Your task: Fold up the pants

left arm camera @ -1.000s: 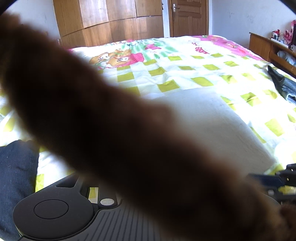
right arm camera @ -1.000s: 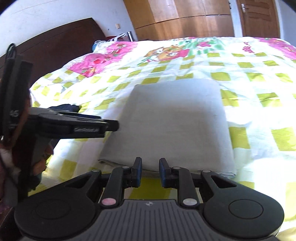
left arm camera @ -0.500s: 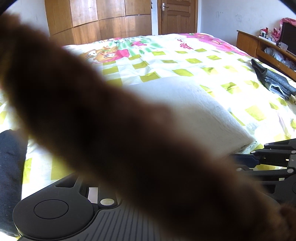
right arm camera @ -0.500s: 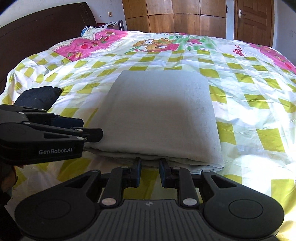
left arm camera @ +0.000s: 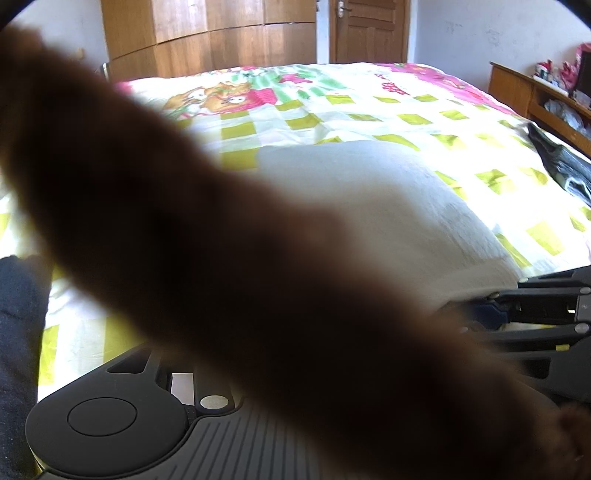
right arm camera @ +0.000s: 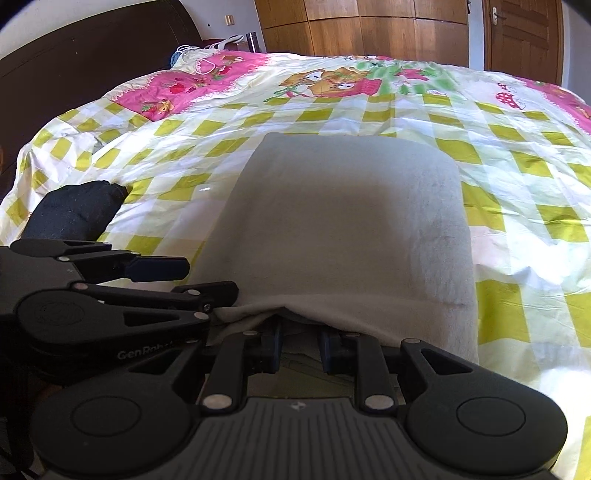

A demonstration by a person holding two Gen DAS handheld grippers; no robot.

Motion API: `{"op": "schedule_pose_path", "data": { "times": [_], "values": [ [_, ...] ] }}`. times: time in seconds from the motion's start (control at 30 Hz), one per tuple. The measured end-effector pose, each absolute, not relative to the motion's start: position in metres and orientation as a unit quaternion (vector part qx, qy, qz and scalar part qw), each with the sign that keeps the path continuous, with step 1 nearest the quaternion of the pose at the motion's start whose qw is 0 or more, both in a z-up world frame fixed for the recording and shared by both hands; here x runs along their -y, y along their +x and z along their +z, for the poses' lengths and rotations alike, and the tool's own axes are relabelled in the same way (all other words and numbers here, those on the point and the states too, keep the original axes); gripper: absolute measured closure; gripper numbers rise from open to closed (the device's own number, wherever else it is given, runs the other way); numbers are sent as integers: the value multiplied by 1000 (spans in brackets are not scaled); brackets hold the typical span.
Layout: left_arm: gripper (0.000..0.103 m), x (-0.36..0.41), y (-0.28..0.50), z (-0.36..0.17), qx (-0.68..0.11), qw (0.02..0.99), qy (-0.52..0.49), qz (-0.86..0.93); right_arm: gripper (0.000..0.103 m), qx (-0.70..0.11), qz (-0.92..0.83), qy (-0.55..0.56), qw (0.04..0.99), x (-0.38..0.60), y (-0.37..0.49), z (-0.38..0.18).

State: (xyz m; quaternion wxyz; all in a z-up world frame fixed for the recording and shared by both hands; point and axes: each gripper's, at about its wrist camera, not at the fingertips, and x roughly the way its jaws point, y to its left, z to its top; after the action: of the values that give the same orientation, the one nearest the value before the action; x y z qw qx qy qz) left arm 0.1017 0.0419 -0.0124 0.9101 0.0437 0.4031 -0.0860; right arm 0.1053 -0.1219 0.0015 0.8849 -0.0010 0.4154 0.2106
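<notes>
The folded light grey pants (right arm camera: 347, 221) lie flat on the checked bedspread (right arm camera: 517, 166). My right gripper (right arm camera: 299, 350) is at their near edge with its fingertips tucked under the hem. Its jaws stand a little apart and do not pinch the cloth. My left gripper (right arm camera: 212, 277) comes in sideways at the pants' near left corner. Its jaws are opening and only bedspread shows between them, while the lower finger (right arm camera: 218, 291) touches the pants' edge. In the left wrist view a blurred brown furry thing (left arm camera: 258, 277) hides that gripper's fingers; the pants (left arm camera: 388, 192) and right gripper (left arm camera: 487, 321) show behind it.
A dark garment (right arm camera: 74, 210) lies on the bed to the left, close to my left gripper. Another dark folded garment (left arm camera: 561, 166) lies near the bed's right edge by a wooden shelf (left arm camera: 535, 96). A dark headboard (right arm camera: 74, 74) stands at left, with a wardrobe (right arm camera: 362, 22) beyond.
My right gripper has moved forward until its tips slid under the pants' near hem. The left gripper has closed in on the near left corner and its jaws have widened.
</notes>
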Motion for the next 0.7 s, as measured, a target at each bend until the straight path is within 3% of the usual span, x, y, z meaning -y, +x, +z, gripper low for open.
{"op": "schedule_pose_path", "data": {
  "times": [0.5,0.7],
  "values": [
    [53,-50,80,-2,-400,912,11,-85,66,-417,161,45,894,164,70,9],
    [48,-46,60,2,-401,912,17,-83,66,-406,155,47,899,170,56,15]
  ]
}}
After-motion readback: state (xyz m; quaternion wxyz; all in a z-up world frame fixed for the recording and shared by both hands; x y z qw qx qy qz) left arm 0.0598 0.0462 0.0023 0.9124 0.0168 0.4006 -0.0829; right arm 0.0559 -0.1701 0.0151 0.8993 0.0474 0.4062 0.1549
